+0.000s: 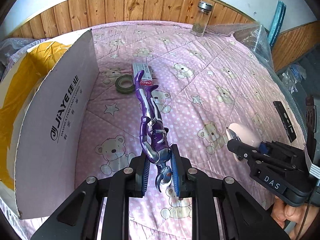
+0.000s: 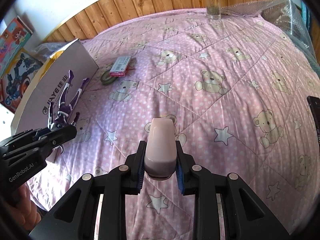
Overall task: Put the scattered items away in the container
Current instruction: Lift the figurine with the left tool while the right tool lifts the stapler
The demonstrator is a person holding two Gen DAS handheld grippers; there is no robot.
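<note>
1. The purple toy figure (image 1: 153, 128) is clamped at its head and shoulders in the left gripper (image 1: 161, 170), legs pointing toward the quilt's far edge. The cardboard box (image 1: 52, 120) stands open at the quilt's left edge. Beyond the figure's feet lie a tape roll (image 1: 125, 84) and a small red-and-white box (image 1: 143, 73). A glass jar (image 1: 201, 19) stands at the far edge, a black flat item (image 1: 285, 120) at the right edge.
2. The right gripper (image 2: 160, 169) is closed on a pale pink object (image 2: 161, 150), held above the quilt (image 2: 220, 110) near its front edge. The figure hangs beside the cardboard box's wall at left.
</note>
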